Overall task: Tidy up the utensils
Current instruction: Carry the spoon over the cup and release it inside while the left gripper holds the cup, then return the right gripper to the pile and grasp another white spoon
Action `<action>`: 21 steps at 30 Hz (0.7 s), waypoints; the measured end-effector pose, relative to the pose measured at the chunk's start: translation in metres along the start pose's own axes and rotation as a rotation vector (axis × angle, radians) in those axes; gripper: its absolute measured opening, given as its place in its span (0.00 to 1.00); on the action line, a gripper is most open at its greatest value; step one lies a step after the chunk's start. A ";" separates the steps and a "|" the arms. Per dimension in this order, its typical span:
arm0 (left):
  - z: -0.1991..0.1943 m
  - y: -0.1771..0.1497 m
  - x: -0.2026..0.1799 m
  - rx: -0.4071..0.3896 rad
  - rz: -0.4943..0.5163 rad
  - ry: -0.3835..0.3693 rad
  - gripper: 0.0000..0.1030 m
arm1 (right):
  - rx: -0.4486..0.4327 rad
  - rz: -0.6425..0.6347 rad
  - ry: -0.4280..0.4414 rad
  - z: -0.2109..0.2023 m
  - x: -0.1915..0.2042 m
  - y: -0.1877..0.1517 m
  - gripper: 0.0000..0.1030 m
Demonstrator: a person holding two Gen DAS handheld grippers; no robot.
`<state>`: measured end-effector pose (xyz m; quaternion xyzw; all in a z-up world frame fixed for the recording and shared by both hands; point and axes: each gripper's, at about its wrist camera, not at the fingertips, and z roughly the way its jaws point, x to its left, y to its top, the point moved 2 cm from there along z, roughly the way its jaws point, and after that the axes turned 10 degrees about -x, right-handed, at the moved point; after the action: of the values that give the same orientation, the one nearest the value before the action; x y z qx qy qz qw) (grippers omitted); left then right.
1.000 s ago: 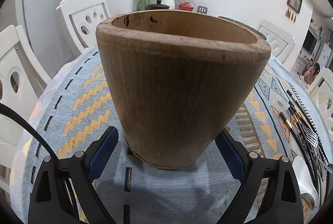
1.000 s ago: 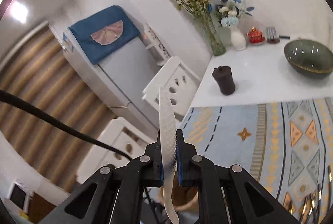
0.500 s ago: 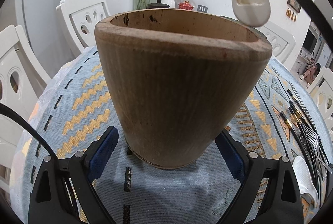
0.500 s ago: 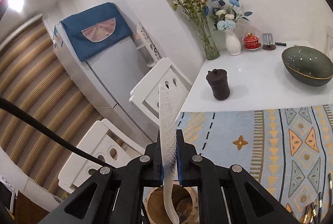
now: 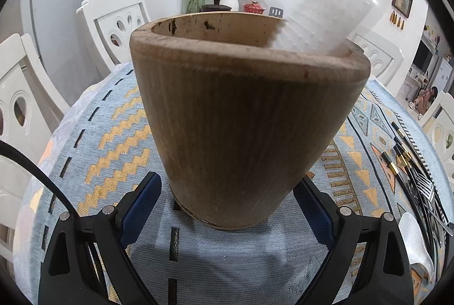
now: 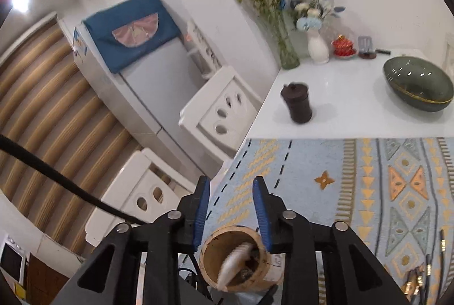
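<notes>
White spoon (image 5: 329,21) dropping into the wooden holder (image 5: 244,117), handle leaning on its right rim. Right gripper (image 6: 231,211) just opening above the holder's mouth, nothing between the blue pads. Left gripper (image 5: 227,208) bracketing the holder's base, pads apart from it. Lifting clear straight up, probably, to avoid knocking the handle. Standing on a patterned blue tablecloth (image 5: 107,134); remaining utensils (image 5: 411,171) lying to the right; white chairs (image 5: 116,21) ringing the table.
</notes>
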<state>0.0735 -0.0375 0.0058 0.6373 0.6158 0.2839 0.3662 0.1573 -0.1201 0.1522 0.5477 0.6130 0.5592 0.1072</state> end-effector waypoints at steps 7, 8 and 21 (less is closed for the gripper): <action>-0.002 0.001 -0.001 -0.010 0.003 0.002 0.91 | -0.042 -0.020 -0.044 -0.062 -0.016 0.010 0.38; -0.002 0.002 -0.001 -0.012 0.003 0.002 0.91 | -0.043 -0.025 -0.057 -0.069 -0.017 0.009 0.39; -0.005 0.001 0.007 -0.002 -0.071 -0.045 0.92 | 0.055 0.041 -0.225 -0.108 -0.071 -0.043 0.60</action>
<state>0.0703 -0.0302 0.0087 0.6210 0.6292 0.2570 0.3905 0.0797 -0.2278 0.1216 0.6224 0.6007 0.4792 0.1489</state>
